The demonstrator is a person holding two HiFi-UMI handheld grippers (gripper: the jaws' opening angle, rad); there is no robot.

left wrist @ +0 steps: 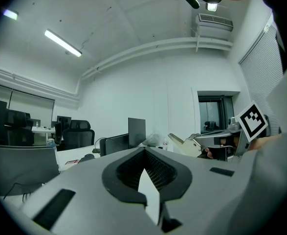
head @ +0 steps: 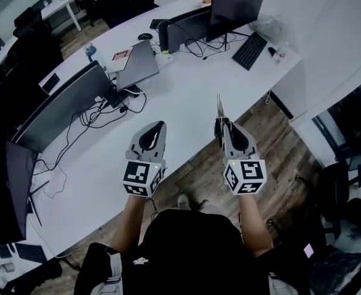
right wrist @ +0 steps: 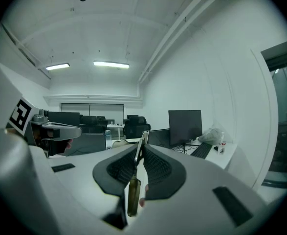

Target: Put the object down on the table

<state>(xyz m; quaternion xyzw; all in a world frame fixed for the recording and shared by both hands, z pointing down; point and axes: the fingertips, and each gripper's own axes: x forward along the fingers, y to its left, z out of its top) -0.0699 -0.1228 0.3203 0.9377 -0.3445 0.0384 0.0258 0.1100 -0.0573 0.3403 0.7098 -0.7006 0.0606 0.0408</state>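
My right gripper (head: 222, 125) is shut on a thin flat metal utensil (head: 219, 107), whose blade pokes forward past the fingertips over the near edge of the white table (head: 186, 97). In the right gripper view the utensil (right wrist: 132, 195) stands on edge between the pads, its brownish handle running back toward the camera, and the right gripper (right wrist: 142, 144) clamps it. My left gripper (head: 161, 125) hovers over the table to the left, shut with nothing in it; the left gripper view shows the left gripper (left wrist: 144, 150) with tips meeting and the right gripper (left wrist: 198, 146) beside it.
Monitors (head: 237, 6), a keyboard (head: 249, 50), a laptop (head: 137, 64), a water bottle (head: 91, 52) and loose cables (head: 100, 112) sit on the table's far part. Wooden floor (head: 272, 134) lies below my right hand. Office chairs (head: 337, 192) stand at the right.
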